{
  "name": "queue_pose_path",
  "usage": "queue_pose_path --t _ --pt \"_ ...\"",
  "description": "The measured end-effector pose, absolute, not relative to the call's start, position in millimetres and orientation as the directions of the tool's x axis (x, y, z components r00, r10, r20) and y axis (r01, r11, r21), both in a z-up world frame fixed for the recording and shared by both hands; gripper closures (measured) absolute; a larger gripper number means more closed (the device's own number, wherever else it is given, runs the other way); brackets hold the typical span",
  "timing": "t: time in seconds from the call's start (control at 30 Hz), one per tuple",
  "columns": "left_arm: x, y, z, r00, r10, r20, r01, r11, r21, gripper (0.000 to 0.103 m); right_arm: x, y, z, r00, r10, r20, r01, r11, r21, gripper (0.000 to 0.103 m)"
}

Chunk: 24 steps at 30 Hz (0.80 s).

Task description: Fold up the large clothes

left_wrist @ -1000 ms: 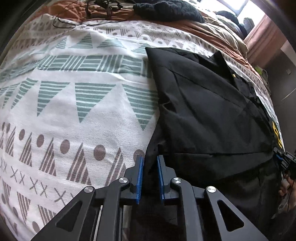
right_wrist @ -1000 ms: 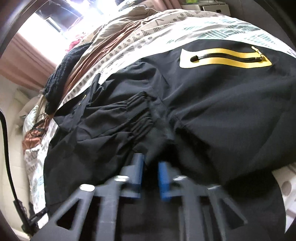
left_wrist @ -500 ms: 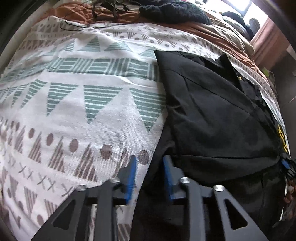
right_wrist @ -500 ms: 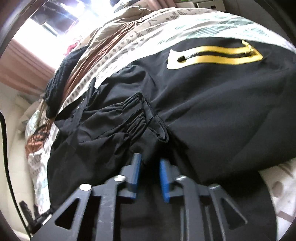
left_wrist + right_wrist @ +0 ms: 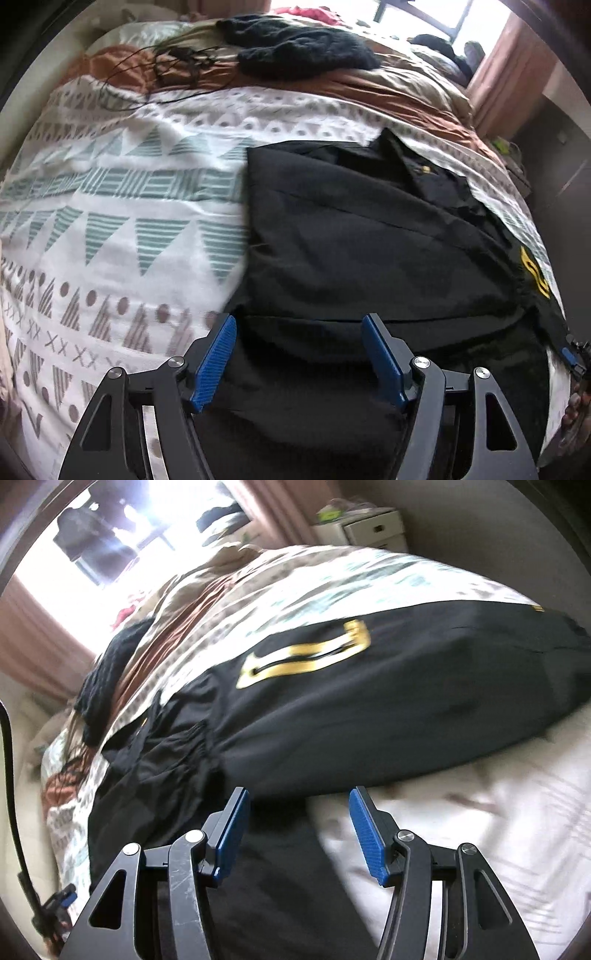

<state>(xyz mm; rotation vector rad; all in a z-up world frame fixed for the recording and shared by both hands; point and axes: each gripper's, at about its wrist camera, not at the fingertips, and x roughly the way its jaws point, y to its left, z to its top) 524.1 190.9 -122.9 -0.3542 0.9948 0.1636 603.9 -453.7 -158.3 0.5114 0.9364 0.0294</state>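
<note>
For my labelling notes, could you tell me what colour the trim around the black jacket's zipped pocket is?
Yellow trim on the black jacket, clearest in the right wrist view.

One large black jacket (image 5: 369,240) with a single yellow-trimmed zip pocket (image 5: 306,657) lies on one white bedspread printed with teal and brown triangles (image 5: 110,221). Two black two-finger grippers with blue pads hang over it, the left (image 5: 299,354) and the right (image 5: 297,834). One dark knitted garment (image 5: 295,51) sits farther up the bed, and one white drawer unit (image 5: 369,531) stands by the wall.

blur: motion is smearing the bedspread (image 5: 461,830) and yellow zip patch (image 5: 306,661) | cut off: black jacket (image 5: 369,240) is running under the frame's bottom edge | hidden: jacket's underside
</note>
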Motion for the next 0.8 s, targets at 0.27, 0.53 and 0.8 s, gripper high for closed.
queue_pose_path --t 0.27,0.53,0.8 --pt "540.6 137.0 -109.5 0.548 -0.065 -0.834 -0.210 0.954 -0.213 0.031 571.9 -532.3 -148.7 0.638 0.161 -0.753 0.289 0.857 0.428 0.047" --pt "559.0 93.2 -104.6 0.547 -0.088 -0.833 -0.144 0.970 -0.197 0.031 553.0 -595.8 -150.7 0.650 0.093 -0.754 0.367 0.830 0.420 0.047" --pt "577.3 60.9 -116.0 0.526 -0.094 -0.845 -0.095 0.981 -0.168 0.031 556.8 -644.1 -171.5 0.651 0.047 -0.758 0.433 0.796 0.422 0.047"
